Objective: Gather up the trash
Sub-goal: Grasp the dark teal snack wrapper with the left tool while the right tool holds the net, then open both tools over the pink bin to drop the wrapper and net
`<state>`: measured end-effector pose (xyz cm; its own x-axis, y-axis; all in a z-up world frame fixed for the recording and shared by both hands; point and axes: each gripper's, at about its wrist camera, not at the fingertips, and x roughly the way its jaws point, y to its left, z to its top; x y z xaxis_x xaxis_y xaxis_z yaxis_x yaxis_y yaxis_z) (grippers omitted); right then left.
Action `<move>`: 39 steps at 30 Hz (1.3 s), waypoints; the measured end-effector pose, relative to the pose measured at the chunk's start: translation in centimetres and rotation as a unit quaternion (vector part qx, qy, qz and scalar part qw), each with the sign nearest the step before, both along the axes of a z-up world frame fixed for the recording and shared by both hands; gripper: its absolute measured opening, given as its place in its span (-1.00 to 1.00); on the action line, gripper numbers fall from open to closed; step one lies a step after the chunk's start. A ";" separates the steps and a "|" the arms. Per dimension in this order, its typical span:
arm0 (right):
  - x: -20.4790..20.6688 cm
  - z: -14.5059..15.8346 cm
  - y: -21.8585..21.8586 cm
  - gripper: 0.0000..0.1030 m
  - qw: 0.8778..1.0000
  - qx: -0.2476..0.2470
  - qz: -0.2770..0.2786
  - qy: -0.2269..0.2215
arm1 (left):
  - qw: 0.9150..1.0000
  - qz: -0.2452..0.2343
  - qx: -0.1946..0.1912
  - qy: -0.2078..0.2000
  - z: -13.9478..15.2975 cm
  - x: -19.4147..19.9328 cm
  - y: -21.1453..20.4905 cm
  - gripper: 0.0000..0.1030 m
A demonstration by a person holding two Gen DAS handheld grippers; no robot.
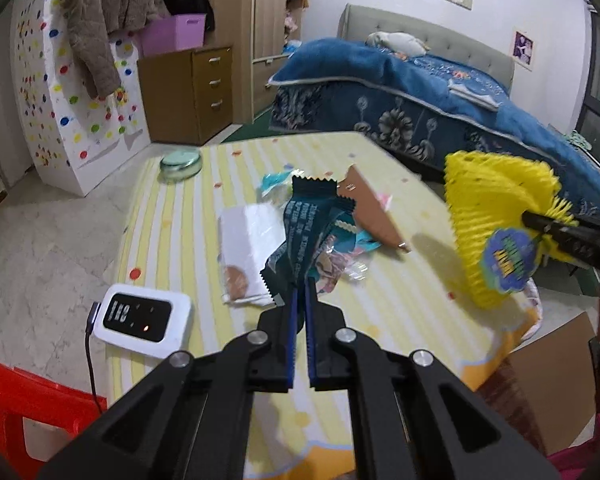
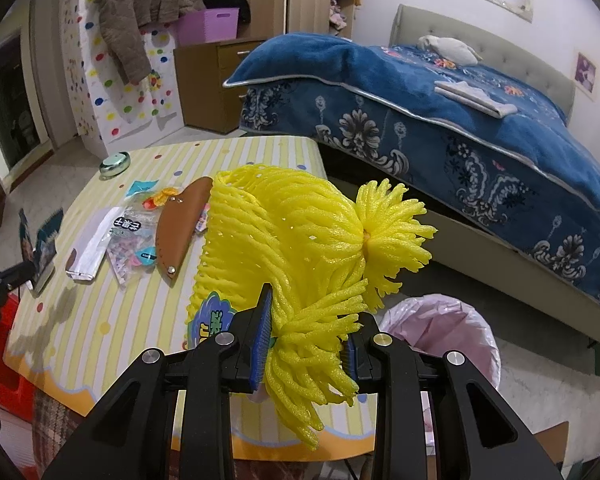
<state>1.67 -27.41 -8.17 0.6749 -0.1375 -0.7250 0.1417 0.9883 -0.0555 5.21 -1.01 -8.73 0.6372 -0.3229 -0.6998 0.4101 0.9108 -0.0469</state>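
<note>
My left gripper (image 1: pixel 303 286) is shut on a dark teal snack wrapper (image 1: pixel 300 220), which hangs lifted above the yellow striped table (image 1: pixel 180 216). The right wrist view shows this gripper (image 2: pixel 16 272) at the far left with the wrapper (image 2: pixel 40 244) in it. My right gripper (image 2: pixel 308 320) is shut on a yellow foam fruit net (image 2: pixel 284 232), held over the table's near right corner. The net (image 1: pixel 496 208) is also at the right of the left wrist view. On the table lie a white packet (image 1: pixel 248 248), clear printed wrappers (image 2: pixel 134 252) and a brown leather sheath (image 2: pixel 182 224).
A bin lined with a pink bag (image 2: pixel 440 332) stands on the floor right of the table. A white device with a cable (image 1: pixel 144 318) and a round tin (image 1: pixel 180 164) are on the table. A red stool (image 1: pixel 4 392), a cardboard box (image 1: pixel 548 380) and a bed (image 2: pixel 460 120) surround it.
</note>
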 end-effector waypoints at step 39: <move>-10.0 -2.9 -19.1 -0.40 0.970 -0.002 -0.241 0.024 | 0.965 -0.261 -0.017 0.020 -2.6 -2.4 -30.4 -0.96</move>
<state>-8.29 -46.48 -11.09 0.4971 -0.4326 -0.7522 0.5849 0.8073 -0.0778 2.84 -31.45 -11.35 0.3546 -0.6155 -0.7039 0.8096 0.5788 -0.0983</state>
